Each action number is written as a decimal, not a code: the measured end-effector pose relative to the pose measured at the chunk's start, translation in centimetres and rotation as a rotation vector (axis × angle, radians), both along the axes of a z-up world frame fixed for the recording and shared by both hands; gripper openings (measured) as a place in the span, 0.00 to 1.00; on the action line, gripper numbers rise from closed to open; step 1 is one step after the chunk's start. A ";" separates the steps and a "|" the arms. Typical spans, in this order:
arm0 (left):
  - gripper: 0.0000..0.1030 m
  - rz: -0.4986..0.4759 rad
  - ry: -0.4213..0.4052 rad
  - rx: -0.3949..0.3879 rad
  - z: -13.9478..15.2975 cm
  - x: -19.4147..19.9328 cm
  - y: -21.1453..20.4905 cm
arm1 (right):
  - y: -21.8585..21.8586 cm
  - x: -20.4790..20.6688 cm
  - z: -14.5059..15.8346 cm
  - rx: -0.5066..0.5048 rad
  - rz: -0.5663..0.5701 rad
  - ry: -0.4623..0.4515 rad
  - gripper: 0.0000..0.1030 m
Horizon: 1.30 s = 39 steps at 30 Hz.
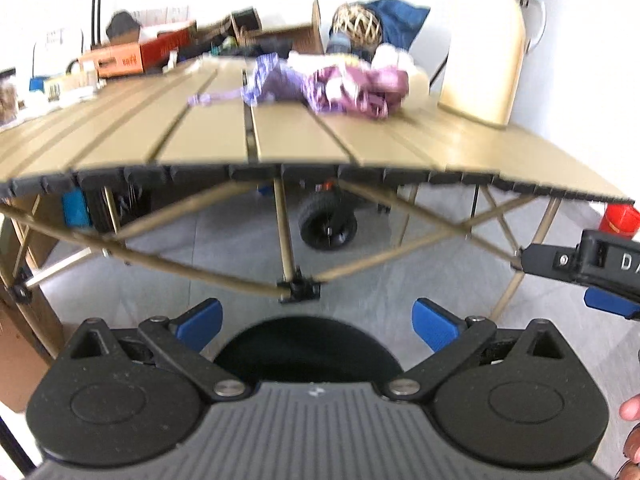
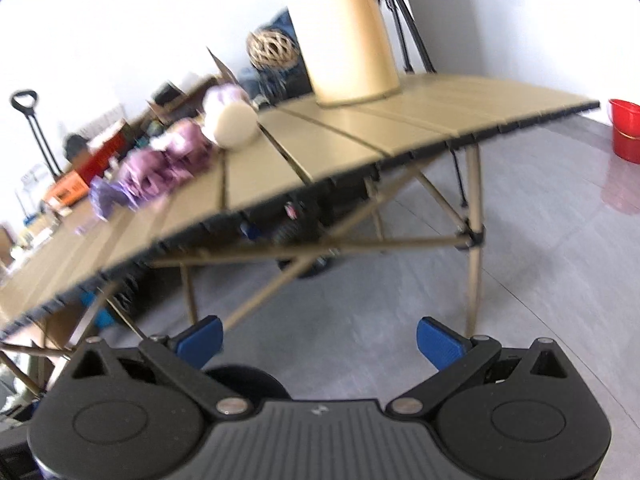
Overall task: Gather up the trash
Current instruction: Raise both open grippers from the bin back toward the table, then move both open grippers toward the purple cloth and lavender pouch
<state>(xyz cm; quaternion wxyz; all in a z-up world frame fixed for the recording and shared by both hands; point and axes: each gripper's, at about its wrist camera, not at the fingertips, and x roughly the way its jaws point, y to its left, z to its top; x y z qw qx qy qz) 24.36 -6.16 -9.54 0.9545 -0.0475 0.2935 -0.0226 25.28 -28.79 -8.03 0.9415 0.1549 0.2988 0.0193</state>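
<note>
Ahead of the left tool (image 1: 318,322), black with blue pads (image 1: 434,322), the surface (image 1: 168,136) is tan in long slats edged with black caps. On it lie crumpled purple and pink wrappers (image 1: 320,84) beside a cream jug (image 1: 486,52). Right of the right tool (image 2: 318,340), equally black and blue, a red bucket (image 2: 624,130) stands on the grey tiled floor (image 2: 540,260).

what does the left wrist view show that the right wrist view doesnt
Only the left wrist view shows the other black gripper at its right edge and the black rubber wheel clearly under the table. Only the right wrist view shows the red plastic bucket whole on the grey floor and a black loop handle. Both show the tan slatted folding table, the purple crumpled wrappers, the tall cream jug and open, empty jaws.
</note>
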 end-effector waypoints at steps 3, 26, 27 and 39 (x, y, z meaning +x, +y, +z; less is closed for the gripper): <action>1.00 0.008 -0.059 -0.014 1.2 -0.5 0.5 | 0.2 -0.4 1.7 -0.001 0.019 -0.082 1.00; 1.00 0.179 -0.333 -0.042 9.3 3.0 5.9 | 5.0 5.6 8.8 -0.068 0.083 -0.400 1.00; 1.00 0.186 -0.339 -0.042 9.6 3.3 6.1 | 5.2 6.1 8.8 -0.066 0.082 -0.400 1.00; 1.00 0.219 -0.342 -0.032 10.8 6.5 7.9 | 8.6 10.3 9.6 -0.036 0.031 -0.385 1.00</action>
